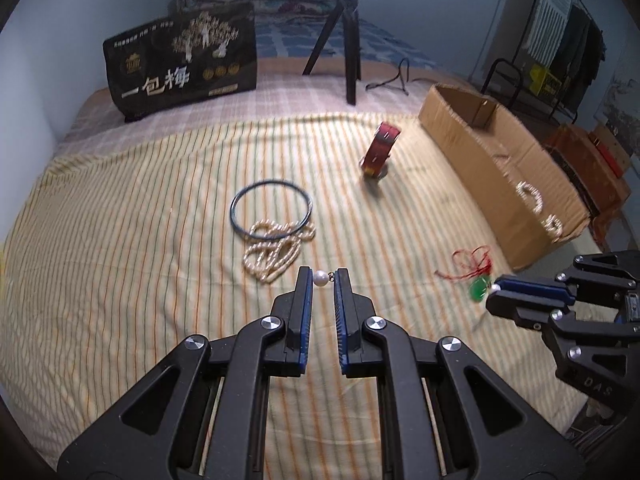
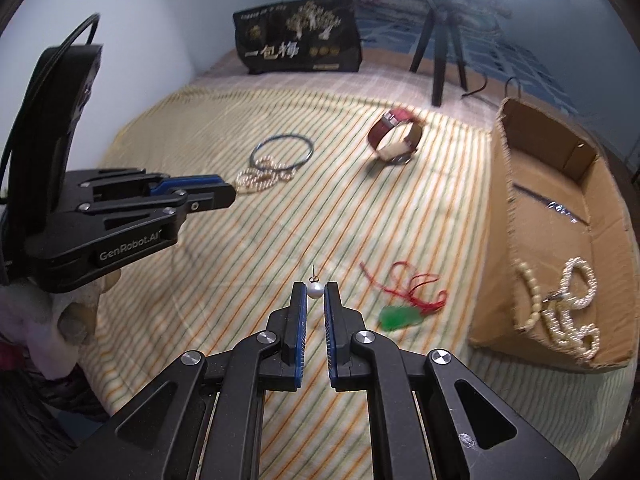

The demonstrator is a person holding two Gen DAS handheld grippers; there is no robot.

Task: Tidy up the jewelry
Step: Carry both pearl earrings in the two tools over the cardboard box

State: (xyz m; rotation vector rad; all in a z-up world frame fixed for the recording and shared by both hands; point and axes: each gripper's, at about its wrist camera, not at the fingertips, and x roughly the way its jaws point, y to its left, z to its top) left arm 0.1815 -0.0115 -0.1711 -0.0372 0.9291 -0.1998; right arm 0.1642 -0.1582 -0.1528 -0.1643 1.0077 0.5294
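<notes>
We see a bed with a striped yellow cloth (image 1: 120, 240) spread over it. On the cloth lies a dark ring (image 1: 272, 208) with a heap of pearl beads (image 1: 276, 250) partly on top of it. A red watch (image 2: 396, 136) stands on its side farther back. A red string (image 2: 404, 286) with a green stone (image 2: 400, 316) lies near an open cardboard box (image 2: 532, 240). At the back stand a black bag (image 1: 180, 60) and a black tripod (image 1: 346, 32).
</notes>
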